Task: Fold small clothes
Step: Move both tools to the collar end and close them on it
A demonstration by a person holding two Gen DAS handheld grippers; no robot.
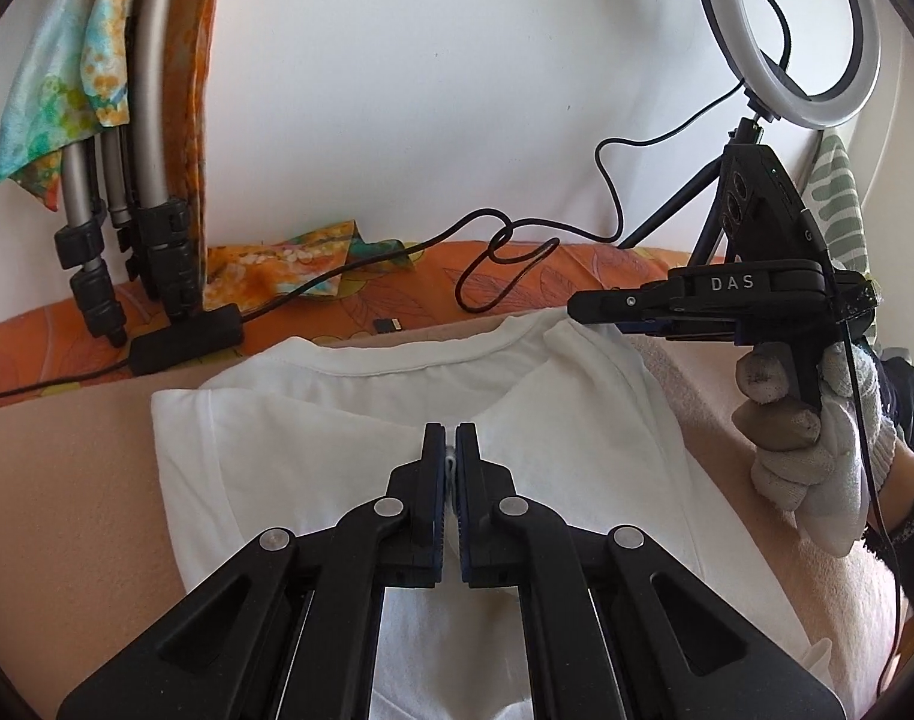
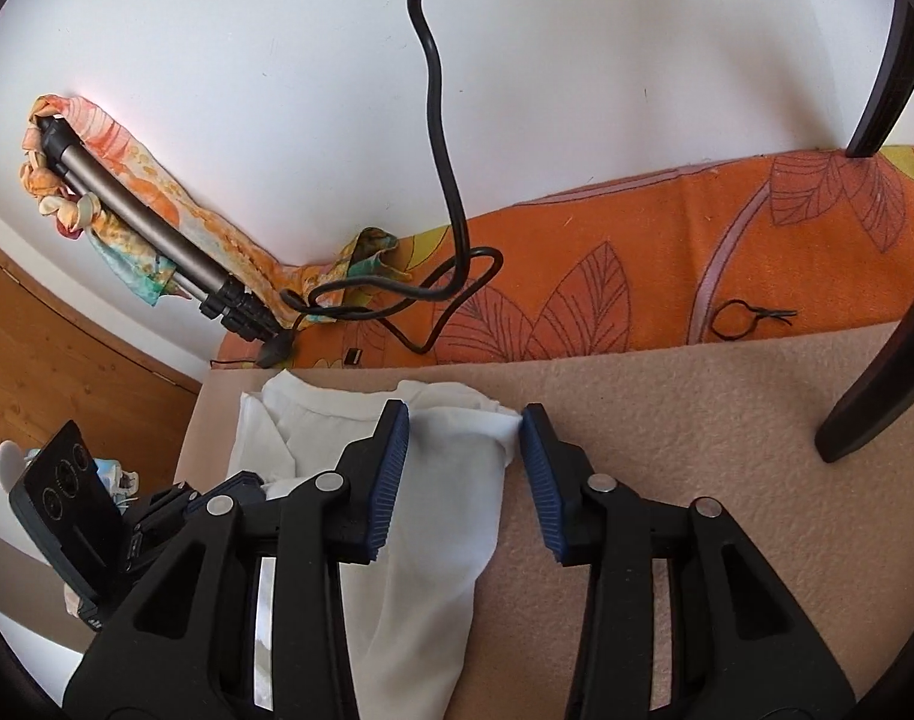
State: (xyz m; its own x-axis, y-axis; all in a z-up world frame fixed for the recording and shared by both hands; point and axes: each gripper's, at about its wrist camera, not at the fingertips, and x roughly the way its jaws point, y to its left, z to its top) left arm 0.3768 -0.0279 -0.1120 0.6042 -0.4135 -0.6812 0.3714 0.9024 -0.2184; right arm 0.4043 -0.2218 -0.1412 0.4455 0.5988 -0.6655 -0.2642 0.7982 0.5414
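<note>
A white shirt [image 1: 349,456] lies on the beige blanket [image 1: 61,480], near its far edge. The left gripper [image 1: 455,441] is pressed together, pinching a fold of the shirt. The right gripper [image 2: 464,420] is spread, with the shirt's sleeve between its jaws, unpinched.

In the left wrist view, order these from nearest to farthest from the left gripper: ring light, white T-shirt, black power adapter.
1. White T-shirt: pinched in the left gripper.
2. Black power adapter: upper left, on the orange cloth.
3. Ring light: top right, by the wall.
</note>
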